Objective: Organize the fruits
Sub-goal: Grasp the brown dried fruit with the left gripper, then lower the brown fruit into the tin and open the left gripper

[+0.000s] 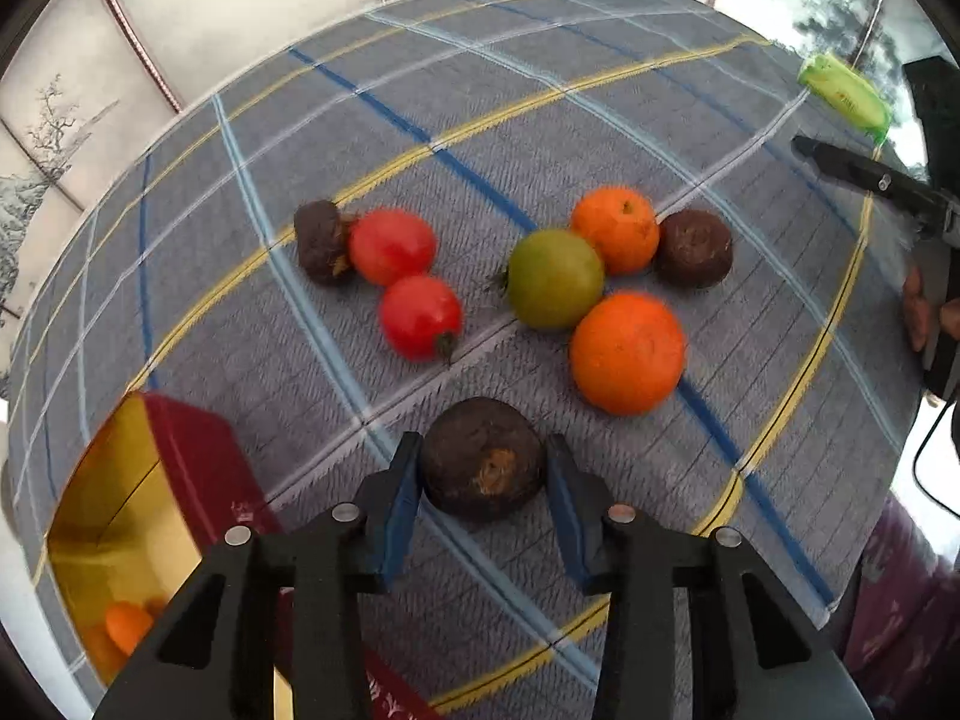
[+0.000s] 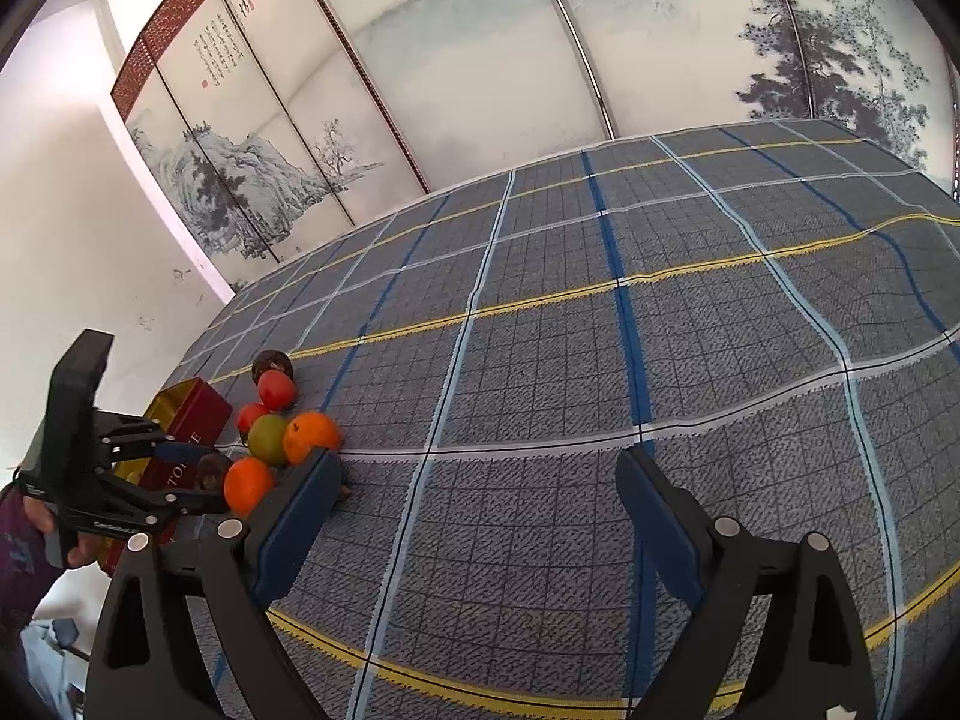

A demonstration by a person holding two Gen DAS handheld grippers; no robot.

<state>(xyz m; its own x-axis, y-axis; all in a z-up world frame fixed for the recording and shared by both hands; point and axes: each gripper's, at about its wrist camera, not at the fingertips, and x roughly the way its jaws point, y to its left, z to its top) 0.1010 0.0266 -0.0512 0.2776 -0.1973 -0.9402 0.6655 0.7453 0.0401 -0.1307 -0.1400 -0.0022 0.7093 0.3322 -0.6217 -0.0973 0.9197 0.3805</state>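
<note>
The left gripper [image 1: 483, 480] brackets a dark brown fruit [image 1: 483, 465] on the plaid cloth [image 1: 600, 120], pads beside it, grip unconfirmed (contact is unclear). The right gripper [image 2: 480, 516] hangs spread, empty. Next, likely: squeeze, lift, carry to the red-and-gold box [image 1: 198, 480] nearby.
</note>
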